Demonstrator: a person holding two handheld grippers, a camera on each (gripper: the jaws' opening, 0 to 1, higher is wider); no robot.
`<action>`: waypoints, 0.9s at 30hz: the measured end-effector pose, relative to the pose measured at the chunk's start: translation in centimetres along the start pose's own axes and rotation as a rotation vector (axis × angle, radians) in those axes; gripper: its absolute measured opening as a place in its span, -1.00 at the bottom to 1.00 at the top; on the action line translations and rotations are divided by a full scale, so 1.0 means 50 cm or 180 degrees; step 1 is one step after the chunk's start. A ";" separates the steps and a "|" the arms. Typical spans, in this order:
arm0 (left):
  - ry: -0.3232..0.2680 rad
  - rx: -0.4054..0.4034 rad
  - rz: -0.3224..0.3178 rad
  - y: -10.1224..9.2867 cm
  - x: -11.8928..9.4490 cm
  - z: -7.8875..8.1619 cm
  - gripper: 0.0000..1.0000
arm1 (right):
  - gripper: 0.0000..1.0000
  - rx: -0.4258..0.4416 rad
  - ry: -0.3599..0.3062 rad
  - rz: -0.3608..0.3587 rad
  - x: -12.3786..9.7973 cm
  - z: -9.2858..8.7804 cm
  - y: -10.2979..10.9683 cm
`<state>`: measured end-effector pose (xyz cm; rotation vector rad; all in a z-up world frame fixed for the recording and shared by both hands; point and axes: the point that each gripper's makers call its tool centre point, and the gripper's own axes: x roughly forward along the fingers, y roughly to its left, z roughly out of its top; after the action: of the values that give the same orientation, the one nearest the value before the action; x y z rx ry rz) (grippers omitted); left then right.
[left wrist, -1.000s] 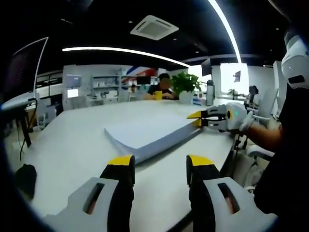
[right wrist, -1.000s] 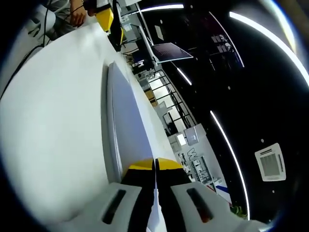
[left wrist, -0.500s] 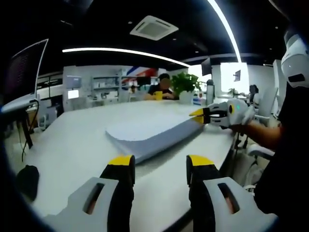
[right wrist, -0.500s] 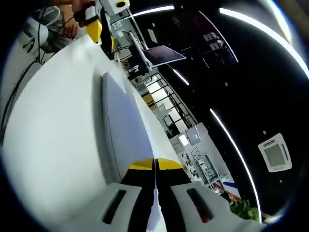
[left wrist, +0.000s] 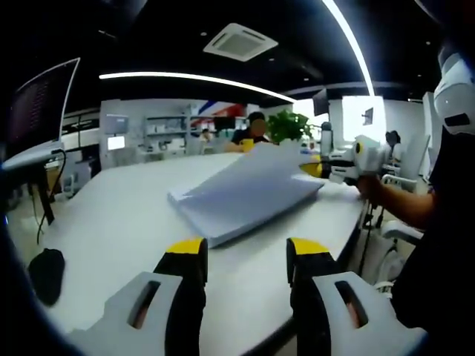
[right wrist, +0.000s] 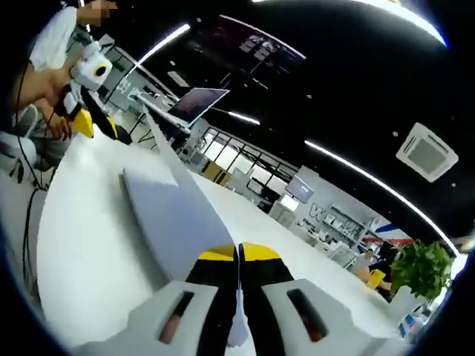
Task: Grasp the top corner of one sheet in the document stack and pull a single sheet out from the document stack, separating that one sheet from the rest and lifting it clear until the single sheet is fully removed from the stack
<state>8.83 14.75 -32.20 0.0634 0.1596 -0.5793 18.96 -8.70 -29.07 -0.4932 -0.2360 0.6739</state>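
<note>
Right gripper (right wrist: 238, 252) pinches one sheet (right wrist: 185, 222) above one document stack (left wrist: 237, 208); left gripper (left wrist: 243, 252) jaws gape.

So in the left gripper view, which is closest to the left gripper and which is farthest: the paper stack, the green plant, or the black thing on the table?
From the left gripper:
1. Paper stack, just ahead of the jaws, at the table's middle.
2. Black thing, off to the left on the table; close to the stack in distance, so this ranking is loose.
3. Green plant, at the table's far end.
</note>
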 end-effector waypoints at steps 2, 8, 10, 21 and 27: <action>0.0004 0.0001 -0.0003 0.000 0.000 -0.001 -0.14 | -0.97 0.0452 -0.0063 0.0049 -0.006 0.007 -0.005; 0.0032 0.0005 -0.0036 -0.006 -0.002 -0.010 -0.14 | -0.97 0.1520 -0.0218 0.0117 -0.023 0.038 -0.023; 0.0064 0.0016 -0.0048 -0.008 0.000 -0.014 -0.14 | -0.97 0.1992 -0.0332 0.0184 -0.030 0.052 -0.033; -0.0052 -0.0043 0.0021 -0.003 0.003 -0.006 -0.20 | -0.97 0.4922 -0.0681 0.0477 -0.087 0.078 -0.112; -0.0005 -0.0043 -0.0016 -0.004 0.002 -0.014 -0.19 | -0.97 0.4970 -0.0515 0.0268 -0.092 0.038 -0.106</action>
<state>8.68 14.59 -32.89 0.0496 0.1622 -0.5832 17.63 -14.53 -25.00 1.0519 0.1973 0.7818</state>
